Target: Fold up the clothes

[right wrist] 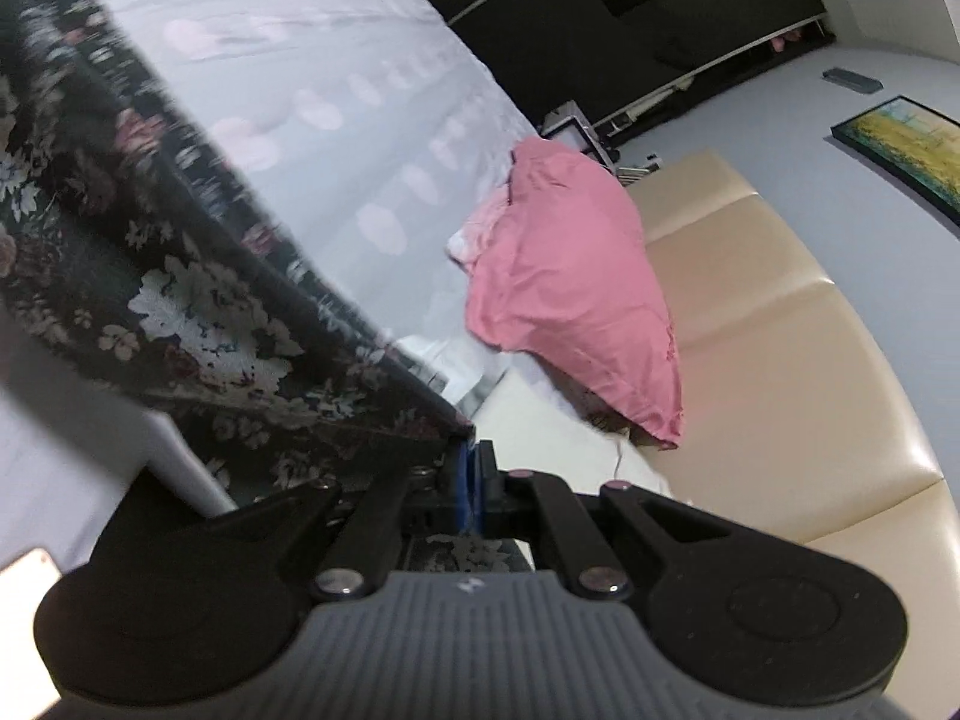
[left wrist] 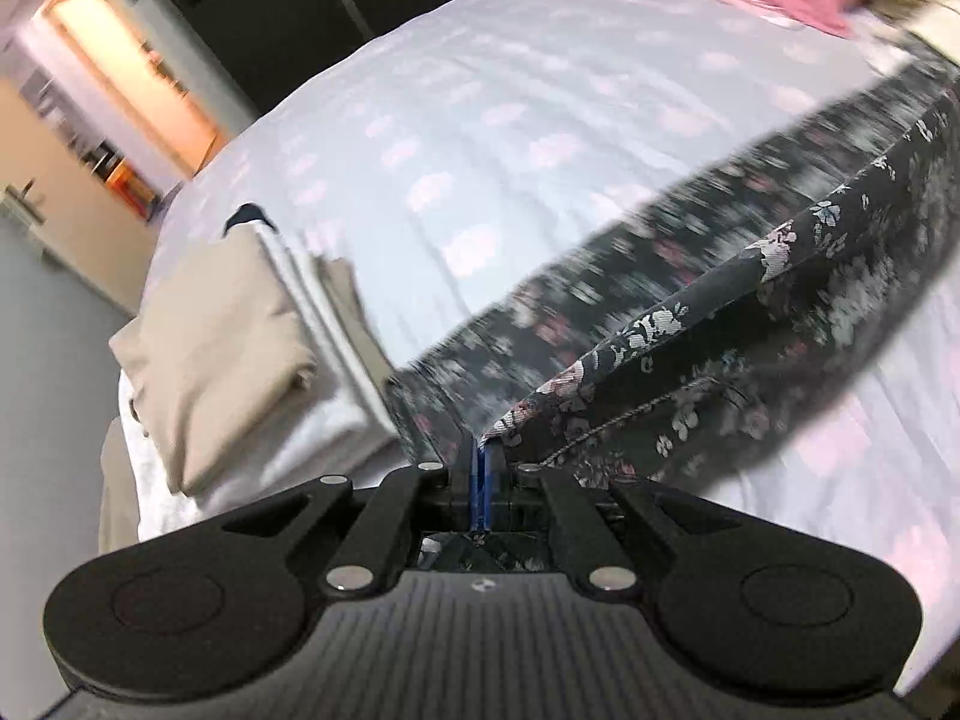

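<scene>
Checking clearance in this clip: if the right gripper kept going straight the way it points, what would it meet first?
Probably the bed, near the pink pillow; the right gripper already pinches the floral garment. Depth is unclear.

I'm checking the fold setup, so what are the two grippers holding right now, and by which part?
Both hold the dark floral garment. The left gripper and the right gripper are each shut on its edge, seemingly at a corner, with the cloth stretched between them.

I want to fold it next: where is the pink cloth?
The pink cloth lies crumpled on the bed beside the beige headboard, right of centre in the right wrist view.
</scene>
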`<state>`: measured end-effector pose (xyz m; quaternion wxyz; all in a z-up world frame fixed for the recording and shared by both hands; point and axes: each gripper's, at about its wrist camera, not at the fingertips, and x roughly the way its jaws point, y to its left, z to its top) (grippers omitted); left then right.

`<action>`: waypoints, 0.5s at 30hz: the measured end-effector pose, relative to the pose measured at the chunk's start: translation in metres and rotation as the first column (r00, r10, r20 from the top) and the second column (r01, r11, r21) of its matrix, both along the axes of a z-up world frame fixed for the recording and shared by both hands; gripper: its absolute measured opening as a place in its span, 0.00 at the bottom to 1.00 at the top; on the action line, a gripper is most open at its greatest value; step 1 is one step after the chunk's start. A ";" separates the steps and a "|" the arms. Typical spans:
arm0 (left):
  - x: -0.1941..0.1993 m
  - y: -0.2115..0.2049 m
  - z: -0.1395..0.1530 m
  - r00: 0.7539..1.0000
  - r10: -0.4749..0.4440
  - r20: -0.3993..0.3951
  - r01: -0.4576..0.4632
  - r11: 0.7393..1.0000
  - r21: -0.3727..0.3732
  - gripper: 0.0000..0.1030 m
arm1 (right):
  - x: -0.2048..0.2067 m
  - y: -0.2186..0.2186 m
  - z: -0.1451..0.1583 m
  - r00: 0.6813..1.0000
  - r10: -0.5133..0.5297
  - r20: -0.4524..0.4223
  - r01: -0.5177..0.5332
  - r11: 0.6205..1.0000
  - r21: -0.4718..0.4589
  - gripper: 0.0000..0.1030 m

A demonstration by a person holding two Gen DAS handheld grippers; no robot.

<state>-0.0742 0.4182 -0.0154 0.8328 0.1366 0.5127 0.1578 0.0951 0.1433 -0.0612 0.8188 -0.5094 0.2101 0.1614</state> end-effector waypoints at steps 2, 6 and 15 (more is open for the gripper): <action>0.025 0.009 -0.005 0.999 0.019 -0.028 -0.018 1.000 0.019 0.00 | 0.019 0.014 0.002 1.000 -0.013 -0.003 0.013 1.000 0.003 0.02; 0.073 0.026 -0.023 0.995 0.040 -0.090 -0.034 0.997 0.062 0.00 | 0.060 0.045 -0.008 0.998 -0.036 -0.045 0.035 0.999 -0.038 0.02; 0.143 0.059 -0.091 0.980 0.065 -0.188 -0.048 0.995 0.091 0.01 | 0.127 0.099 -0.060 0.989 -0.071 -0.127 0.053 0.988 -0.142 0.02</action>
